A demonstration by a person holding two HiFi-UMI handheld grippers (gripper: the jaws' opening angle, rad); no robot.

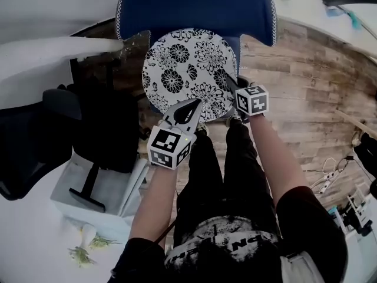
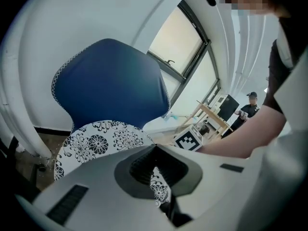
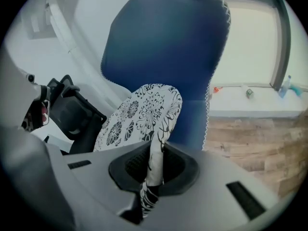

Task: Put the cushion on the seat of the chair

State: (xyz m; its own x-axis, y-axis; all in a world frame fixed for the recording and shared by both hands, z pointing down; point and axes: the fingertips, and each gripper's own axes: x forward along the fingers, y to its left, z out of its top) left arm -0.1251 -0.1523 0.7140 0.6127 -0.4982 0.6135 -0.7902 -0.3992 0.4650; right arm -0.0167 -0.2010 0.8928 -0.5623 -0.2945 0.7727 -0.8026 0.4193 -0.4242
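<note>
A round white cushion (image 1: pixel 187 69) with black flower print hangs over the seat of a blue chair (image 1: pixel 194 5). My left gripper (image 1: pixel 196 105) is shut on the cushion's near edge, and my right gripper (image 1: pixel 228 80) pinches its right rim. In the left gripper view the cushion (image 2: pixel 96 141) spreads ahead below the blue chair back (image 2: pixel 110 81), with its fabric caught in my left gripper (image 2: pixel 154 150). Seen from the right gripper view, the cushion (image 3: pixel 139 112) stands edge-on, its rim clamped in my right gripper (image 3: pixel 156 148) before the chair back (image 3: pixel 163 47).
A black office chair (image 1: pixel 41 128) and a white desk (image 1: pixel 41 55) stand to the left. Wooden floor (image 1: pixel 306 87) runs to the right. My own legs (image 1: pixel 218 164) are below the grippers. A person (image 2: pixel 250 107) stands far off by a wooden stand.
</note>
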